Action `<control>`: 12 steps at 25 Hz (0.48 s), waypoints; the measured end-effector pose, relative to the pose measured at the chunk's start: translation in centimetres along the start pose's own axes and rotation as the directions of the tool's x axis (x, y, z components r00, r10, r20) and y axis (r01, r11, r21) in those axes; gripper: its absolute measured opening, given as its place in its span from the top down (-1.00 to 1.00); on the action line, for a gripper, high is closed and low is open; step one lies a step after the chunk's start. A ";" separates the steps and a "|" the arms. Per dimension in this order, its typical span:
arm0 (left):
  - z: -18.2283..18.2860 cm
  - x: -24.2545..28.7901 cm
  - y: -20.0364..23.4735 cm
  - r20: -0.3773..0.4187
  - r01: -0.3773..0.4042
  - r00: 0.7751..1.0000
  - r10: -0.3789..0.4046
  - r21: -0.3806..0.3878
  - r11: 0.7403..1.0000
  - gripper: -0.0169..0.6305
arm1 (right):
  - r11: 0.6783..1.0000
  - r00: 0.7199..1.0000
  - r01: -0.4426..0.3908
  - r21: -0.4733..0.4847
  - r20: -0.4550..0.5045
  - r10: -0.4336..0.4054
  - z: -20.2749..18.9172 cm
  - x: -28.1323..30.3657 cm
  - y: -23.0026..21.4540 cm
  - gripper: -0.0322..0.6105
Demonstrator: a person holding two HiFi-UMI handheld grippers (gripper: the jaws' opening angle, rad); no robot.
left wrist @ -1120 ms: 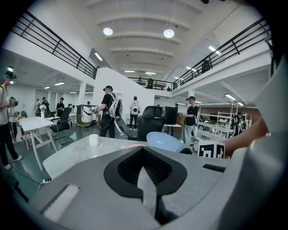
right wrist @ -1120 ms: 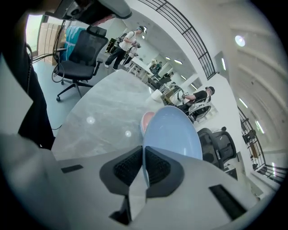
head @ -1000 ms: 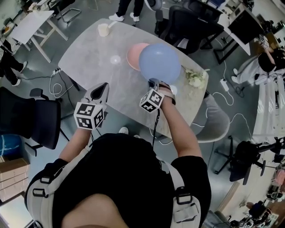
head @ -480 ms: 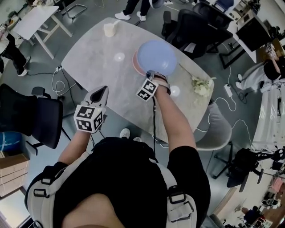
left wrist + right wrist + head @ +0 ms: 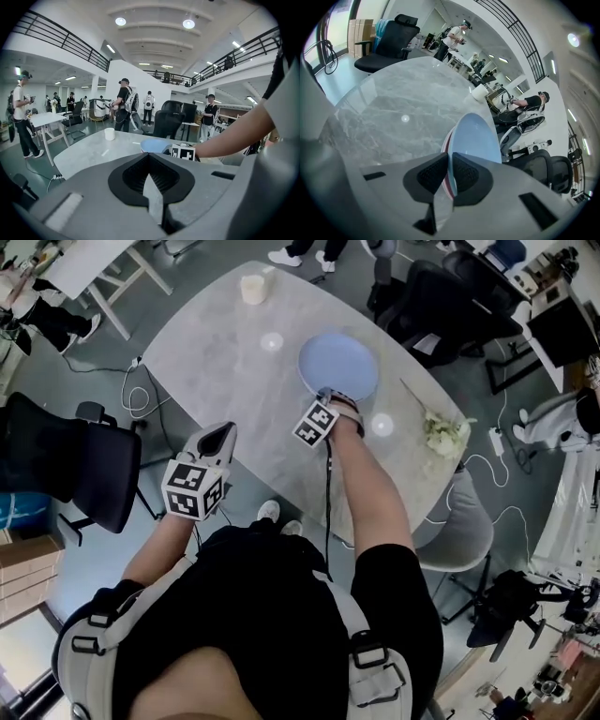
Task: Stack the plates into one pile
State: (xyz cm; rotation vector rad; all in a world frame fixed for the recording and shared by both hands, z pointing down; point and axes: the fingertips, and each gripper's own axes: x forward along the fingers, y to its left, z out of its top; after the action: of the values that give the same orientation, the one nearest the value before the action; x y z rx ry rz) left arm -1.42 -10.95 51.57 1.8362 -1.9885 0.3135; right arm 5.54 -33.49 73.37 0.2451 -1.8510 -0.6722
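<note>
We look down on a grey marble table [image 5: 211,367]. The blue plate [image 5: 338,364] lies on its far right part. The right gripper [image 5: 329,396] reaches to that plate's near rim, and in the right gripper view its jaws pinch the thin rim, one pad on each face. In that same view the pink plate [image 5: 446,143] shows as a narrow pink edge just under the blue plate, on its left side. From above the blue plate covers it fully. We cannot tell whether the blue plate lies flat on the pink one or is tilted a little above it.

The left gripper [image 5: 223,433] hangs at the near left edge of the table, well apart from the plates. Its jaws are pressed together with nothing between them, and it points across the table toward the plates.

A cream cup [image 5: 251,289] stands at the far edge, left of the plates. A pale green bunch [image 5: 441,433] lies near the right edge of the table. A black office chair [image 5: 70,470] stands off the table to the left. Several people stand among desks in the hall beyond.
</note>
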 end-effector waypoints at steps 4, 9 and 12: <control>0.1 -0.2 0.3 -0.007 -0.003 1.000 0.003 0.004 1.000 0.94 | 0.996 1.000 -0.028 0.087 0.004 0.027 0.1 0.5 0.3 0.81; 0.3 -0.3 -0.1 0.000 0.009 1.000 -0.009 0.010 1.000 0.94 | 0.955 0.988 -0.147 0.258 0.083 0.129 1.8 -1.3 0.5 0.17; 0.7 0.2 -1.2 0.013 0.026 1.000 -0.026 0.010 1.000 0.93 | 0.921 0.974 -0.085 0.381 0.227 -0.004 3.5 -6.1 -2.5 0.17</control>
State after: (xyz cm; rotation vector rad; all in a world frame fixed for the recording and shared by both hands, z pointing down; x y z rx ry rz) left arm -0.37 -11.52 50.87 1.8733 -1.9738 0.3041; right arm 4.28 -31.52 66.23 0.4010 -2.1957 -0.3032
